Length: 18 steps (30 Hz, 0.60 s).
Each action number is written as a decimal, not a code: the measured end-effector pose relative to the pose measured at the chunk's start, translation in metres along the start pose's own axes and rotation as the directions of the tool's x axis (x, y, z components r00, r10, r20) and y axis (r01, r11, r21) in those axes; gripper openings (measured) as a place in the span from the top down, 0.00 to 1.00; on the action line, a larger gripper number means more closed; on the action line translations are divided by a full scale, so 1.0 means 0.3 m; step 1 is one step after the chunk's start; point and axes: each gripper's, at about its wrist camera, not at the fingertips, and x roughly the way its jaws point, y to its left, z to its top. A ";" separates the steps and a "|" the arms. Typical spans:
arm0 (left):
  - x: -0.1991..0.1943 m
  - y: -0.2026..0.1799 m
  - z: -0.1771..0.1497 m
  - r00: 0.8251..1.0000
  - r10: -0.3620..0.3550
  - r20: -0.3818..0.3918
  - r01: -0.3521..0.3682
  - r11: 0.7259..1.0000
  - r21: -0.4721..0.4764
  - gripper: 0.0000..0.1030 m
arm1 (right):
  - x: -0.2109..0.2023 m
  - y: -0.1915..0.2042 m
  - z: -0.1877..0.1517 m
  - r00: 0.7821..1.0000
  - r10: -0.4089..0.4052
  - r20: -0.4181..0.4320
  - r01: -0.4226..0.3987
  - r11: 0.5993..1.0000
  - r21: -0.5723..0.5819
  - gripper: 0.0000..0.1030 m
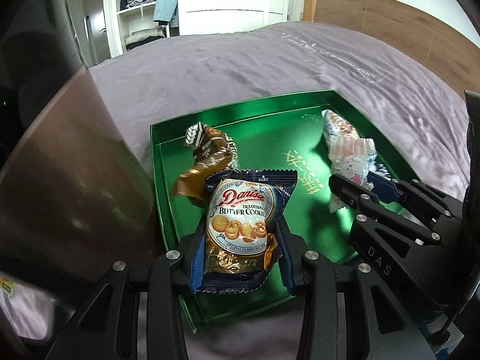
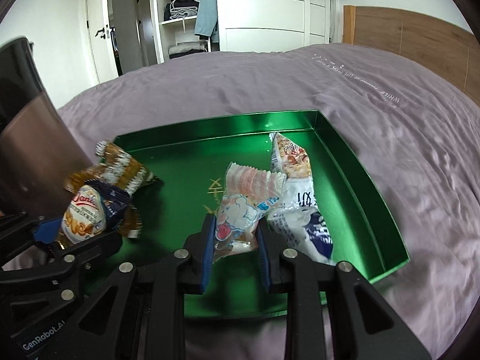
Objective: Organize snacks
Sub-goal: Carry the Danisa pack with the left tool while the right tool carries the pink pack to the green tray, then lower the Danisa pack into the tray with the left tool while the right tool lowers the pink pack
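A green tray (image 1: 300, 99) (image 2: 360, 174) lies on a purple bed. My left gripper (image 1: 240, 234) is shut on a blue Danisa butter cookie packet (image 1: 243, 222) (image 2: 87, 213), held over the tray's left side. A brown striped packet (image 1: 210, 144) (image 2: 126, 168) lies just behind it. My right gripper (image 2: 235, 234) (image 1: 360, 189) is shut on a white and pink cartoon packet (image 2: 240, 213) (image 1: 351, 159) over the tray's middle right. A white and blue packet (image 2: 303, 204) lies beside it on the right.
A dark brown curved object (image 1: 69, 162) (image 2: 33, 150) stands at the left of the tray. The purple bedspread (image 1: 240, 66) stretches behind, with a wooden headboard (image 2: 420, 39) at the right and a white wardrobe (image 2: 255, 9) beyond.
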 end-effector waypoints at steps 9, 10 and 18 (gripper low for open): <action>0.043 -0.019 -0.026 1.000 0.023 0.015 -0.023 1.000 0.004 0.65 | 0.036 0.011 -0.009 0.999 -0.042 0.010 0.042 0.998 -0.040 0.74; 0.043 -0.015 -0.030 1.000 0.027 0.015 -0.027 1.000 0.000 0.65 | 0.034 0.015 -0.010 0.999 -0.049 0.017 0.050 0.998 -0.045 0.74; 0.055 -0.012 -0.046 0.999 0.028 0.026 -0.028 1.000 -0.010 0.65 | 0.028 0.030 -0.018 0.996 -0.071 0.045 0.074 0.996 -0.058 0.74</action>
